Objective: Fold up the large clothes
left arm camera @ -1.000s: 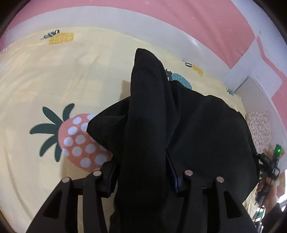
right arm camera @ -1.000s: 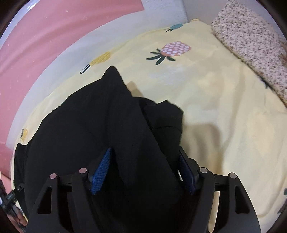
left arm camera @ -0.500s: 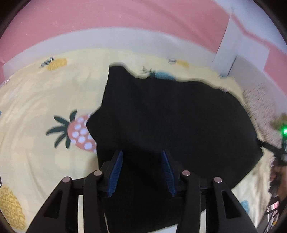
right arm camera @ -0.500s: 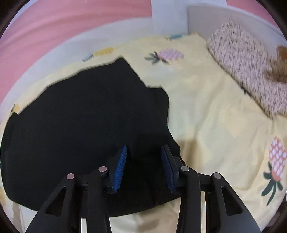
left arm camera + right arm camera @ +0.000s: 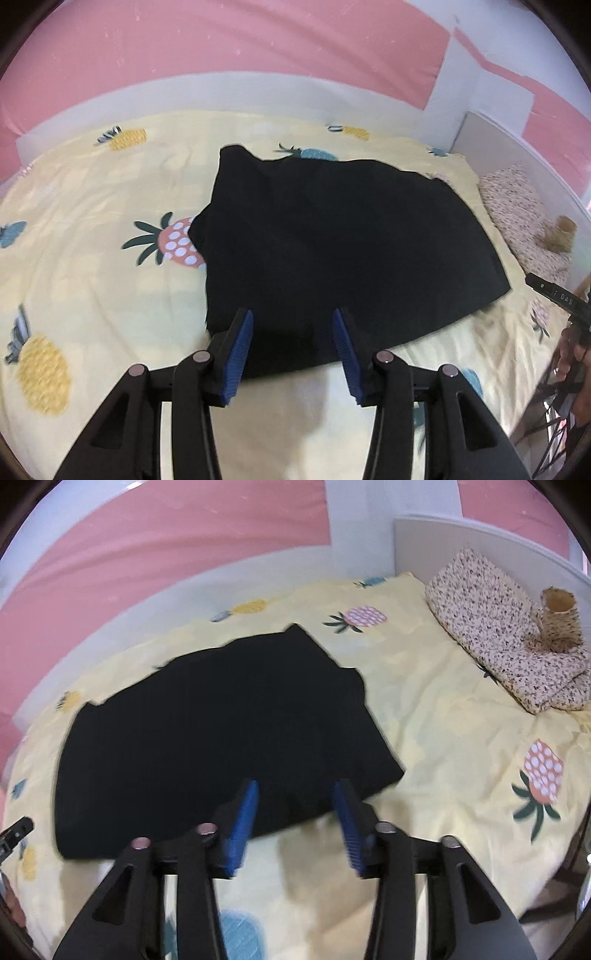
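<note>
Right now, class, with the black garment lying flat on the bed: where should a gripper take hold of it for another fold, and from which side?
Probably the black garment at its near corners, coming from the near side: that edge lies straight and free on the sheet.

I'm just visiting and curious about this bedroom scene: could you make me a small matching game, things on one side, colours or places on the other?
Things:
1. garment
2. pillow
3. bedsheet
4. wall

Descriptions:
A. pink
B. black, flat on the bed
C. speckled, by the headboard
D. yellow with pineapples

Pairs: 1-B, 2-C, 3-D, 4-A
</note>
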`<state>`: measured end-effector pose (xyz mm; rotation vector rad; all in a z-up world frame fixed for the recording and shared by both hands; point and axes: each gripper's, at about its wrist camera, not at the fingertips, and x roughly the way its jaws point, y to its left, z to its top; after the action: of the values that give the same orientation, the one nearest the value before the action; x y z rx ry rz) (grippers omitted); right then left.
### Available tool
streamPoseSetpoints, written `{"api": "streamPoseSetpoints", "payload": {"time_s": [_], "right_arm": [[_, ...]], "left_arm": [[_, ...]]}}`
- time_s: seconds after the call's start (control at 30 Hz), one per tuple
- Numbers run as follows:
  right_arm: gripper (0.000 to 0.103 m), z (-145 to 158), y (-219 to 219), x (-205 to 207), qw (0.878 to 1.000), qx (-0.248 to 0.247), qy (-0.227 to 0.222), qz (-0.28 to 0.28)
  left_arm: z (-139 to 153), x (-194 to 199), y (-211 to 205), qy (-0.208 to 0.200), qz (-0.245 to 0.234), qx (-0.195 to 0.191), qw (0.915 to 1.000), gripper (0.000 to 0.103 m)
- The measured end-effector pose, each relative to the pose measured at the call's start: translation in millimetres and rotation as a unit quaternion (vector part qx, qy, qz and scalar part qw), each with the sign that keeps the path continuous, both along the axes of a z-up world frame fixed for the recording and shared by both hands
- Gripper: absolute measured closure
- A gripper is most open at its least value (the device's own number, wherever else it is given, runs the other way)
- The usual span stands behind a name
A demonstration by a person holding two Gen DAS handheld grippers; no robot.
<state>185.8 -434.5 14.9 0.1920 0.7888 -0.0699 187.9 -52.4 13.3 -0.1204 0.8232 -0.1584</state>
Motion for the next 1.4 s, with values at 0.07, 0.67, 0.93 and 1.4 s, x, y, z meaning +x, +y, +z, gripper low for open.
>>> {"api": "streamPoseSetpoints", "payload": {"time_s": [0.07,0.67,0.93,1.4], "right_arm": [[0.048,9.6,15.1,-23.6,1.0,0.0,-0.009,0.006],[0.047,31.5,102.8,-184.7,0.997,-0.04,-0.028,0.054],[0.047,30.7,109.1,-202.4,0.997,-0.053,-0.036,0.054],[0.046,24.8,108.1,-200.5,0.997,-0.059,-0.025,0.045]], "left_arm": [[12.3,-26.7,0.3,-0.011,0.005,0.009,0.9999,0.055],[27.6,-191.7,-13.9,-0.019,-0.021,0.029,0.9992,0.044],[26.5,-201.3,-14.3,-0.008,-0.015,0.027,0.9995,0.04],[18.7,-199.2,-17.6,0.01,-0.025,0.029,0.9992,0.04]]}}
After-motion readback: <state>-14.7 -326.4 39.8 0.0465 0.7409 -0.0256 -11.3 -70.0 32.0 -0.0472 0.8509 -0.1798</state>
